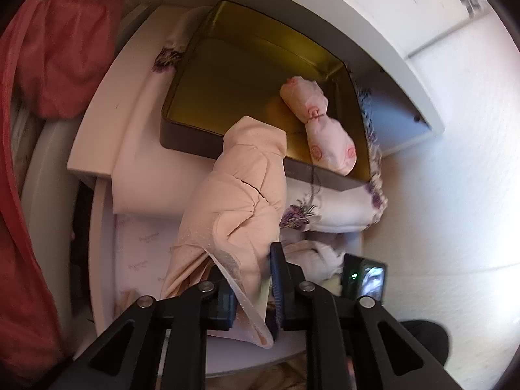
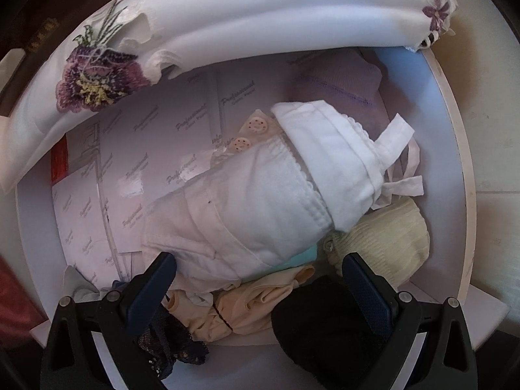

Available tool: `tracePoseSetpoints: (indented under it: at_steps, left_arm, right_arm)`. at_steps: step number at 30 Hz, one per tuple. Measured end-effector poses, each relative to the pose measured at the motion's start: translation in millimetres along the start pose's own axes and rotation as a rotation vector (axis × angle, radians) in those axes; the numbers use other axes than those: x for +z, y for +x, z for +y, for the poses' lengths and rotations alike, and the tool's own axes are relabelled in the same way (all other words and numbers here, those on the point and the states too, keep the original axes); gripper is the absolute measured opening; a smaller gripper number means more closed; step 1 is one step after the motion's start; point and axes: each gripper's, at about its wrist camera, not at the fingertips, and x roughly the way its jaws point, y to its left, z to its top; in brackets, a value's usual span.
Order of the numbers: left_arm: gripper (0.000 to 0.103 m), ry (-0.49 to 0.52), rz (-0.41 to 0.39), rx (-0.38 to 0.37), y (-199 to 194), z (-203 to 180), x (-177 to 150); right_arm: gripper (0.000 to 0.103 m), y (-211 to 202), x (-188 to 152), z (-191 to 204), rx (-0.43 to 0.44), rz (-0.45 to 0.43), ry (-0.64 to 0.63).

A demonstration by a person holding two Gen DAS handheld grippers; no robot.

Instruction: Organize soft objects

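In the left wrist view, a peach roll (image 1: 240, 195) of soft cloth is pinched at its lower end by the left gripper (image 1: 256, 292), the fingers pressed tight on the fabric at the lower middle of the frame. The roll rises toward the centre, its far end overlapping the near rim of the tin (image 1: 201, 136). A pink tied bundle (image 1: 320, 126) already lies inside the tin, toward its right side. The tin rests on folded flowered linen (image 1: 341, 208).

In the right wrist view, the right gripper (image 2: 260, 279) hangs over the drawer (image 2: 455, 149) with its fingers spread, nothing pinched. A white roll (image 2: 260, 201) lies between and just beyond the fingertips, at the centre of the frame. A cream knit (image 2: 386, 243) and a black piece (image 2: 318, 321) lie to the lower right.

The step in hand is judged to be the carrying of the peach roll to the tin. Next, the roll should be brought over the free floor left of the bundle, lowered, and released. The white roll could then be gripped.
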Motion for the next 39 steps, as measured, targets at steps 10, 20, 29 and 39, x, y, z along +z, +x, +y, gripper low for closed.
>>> tracePoseSetpoints:
  at_steps: [10, 20, 29, 39]
  left_arm:
    - [0.013, 0.092, 0.03, 0.061, 17.8, -1.4, -45.6]
    - [0.053, 0.209, 0.214, 0.202, 82.2, 11.9, -68.8]
    - [0.083, 0.369, 0.329, 0.272, 98.7, 12.0, -52.2]
    - [0.078, 0.444, 0.462, 0.305, 129.0, 20.8, -76.0]
  right_arm:
    - [0.103, 0.6, -2.7, -0.6, -0.003, -0.002, 0.009]
    - [0.103, -0.1, -2.6, -9.9, 0.001, 0.002, 0.008]
    - [0.103, 1.3, 0.8, -9.2, 0.017, 0.01, 0.02]
    - [0.103, -1.1, 5.2, -0.4, 0.008, 0.012, 0.009]
